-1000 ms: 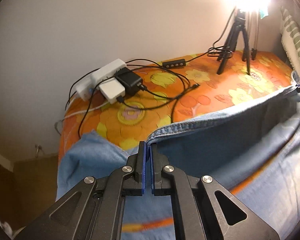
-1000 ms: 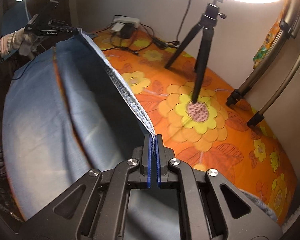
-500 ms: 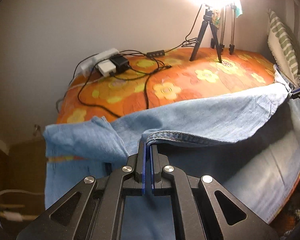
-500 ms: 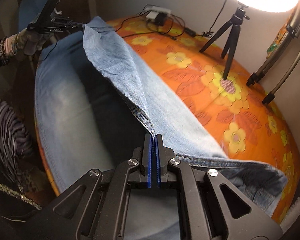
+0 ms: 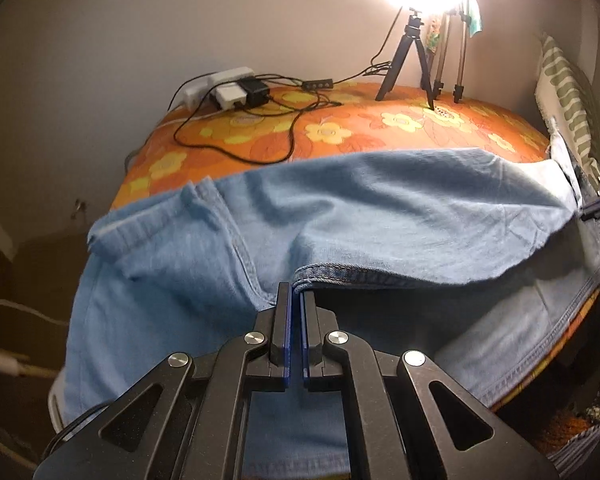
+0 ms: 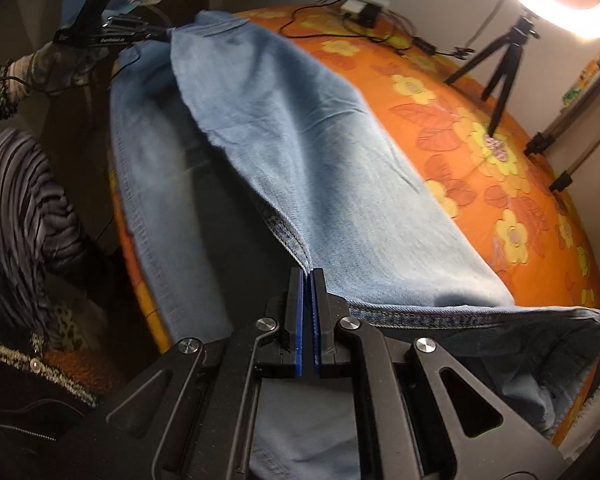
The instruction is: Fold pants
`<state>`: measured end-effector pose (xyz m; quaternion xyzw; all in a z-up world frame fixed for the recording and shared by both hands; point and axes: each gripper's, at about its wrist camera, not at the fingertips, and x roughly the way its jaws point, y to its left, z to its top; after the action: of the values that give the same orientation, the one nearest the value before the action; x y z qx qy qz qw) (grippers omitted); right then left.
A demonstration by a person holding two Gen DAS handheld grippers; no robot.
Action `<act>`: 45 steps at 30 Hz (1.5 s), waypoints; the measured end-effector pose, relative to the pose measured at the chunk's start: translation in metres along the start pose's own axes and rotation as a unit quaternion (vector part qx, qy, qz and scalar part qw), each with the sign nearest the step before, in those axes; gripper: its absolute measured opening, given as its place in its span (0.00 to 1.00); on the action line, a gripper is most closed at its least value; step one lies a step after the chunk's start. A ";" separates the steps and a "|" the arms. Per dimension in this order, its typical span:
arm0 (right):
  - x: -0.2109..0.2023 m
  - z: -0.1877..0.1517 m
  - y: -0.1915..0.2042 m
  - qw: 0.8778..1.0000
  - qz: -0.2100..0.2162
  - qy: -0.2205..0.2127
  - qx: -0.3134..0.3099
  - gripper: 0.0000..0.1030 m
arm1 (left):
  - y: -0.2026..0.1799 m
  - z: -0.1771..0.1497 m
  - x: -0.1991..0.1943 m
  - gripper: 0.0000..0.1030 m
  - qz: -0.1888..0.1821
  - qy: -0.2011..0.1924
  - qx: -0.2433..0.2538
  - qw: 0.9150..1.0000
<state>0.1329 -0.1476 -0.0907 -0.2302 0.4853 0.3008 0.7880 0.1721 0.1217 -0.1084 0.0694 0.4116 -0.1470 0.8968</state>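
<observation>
Your left gripper (image 5: 295,300) and right gripper (image 6: 309,276) both clamp the jeans (image 5: 380,208) hem between their pads. Uneven pulling could skew the fold ahead of them.

Both grippers have carried the lifted edge of the jeans (image 5: 380,208) toward the near side of the bed: the far half, a second ago raised like a wall, now lies draped over the near half. More of the orange cover (image 5: 340,128) shows beyond the denim, and the charger pile (image 5: 236,90) and tripod (image 5: 412,60) look farther off than before. Left gripper (image 5: 295,300) and right gripper (image 6: 310,276) sit lower, nearer the bed's front edge.
</observation>
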 end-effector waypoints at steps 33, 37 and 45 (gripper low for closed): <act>-0.023 0.036 0.037 0.999 0.025 -0.029 -0.022 0.46 | 0.026 0.022 0.049 0.40 0.141 0.042 -0.074 0.986; -0.015 0.065 0.059 0.997 0.051 -0.055 -0.033 0.46 | 0.035 0.018 0.056 0.28 0.146 0.048 -0.079 0.985; 0.009 0.119 0.089 0.993 0.052 -0.076 -0.071 0.46 | 0.058 0.005 0.038 0.05 0.122 0.013 -0.145 0.982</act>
<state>0.1481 -0.0037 -0.0552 -0.2364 0.4124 0.3915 0.7879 0.2178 0.1678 -0.1342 -0.0095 0.4286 0.0253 0.9031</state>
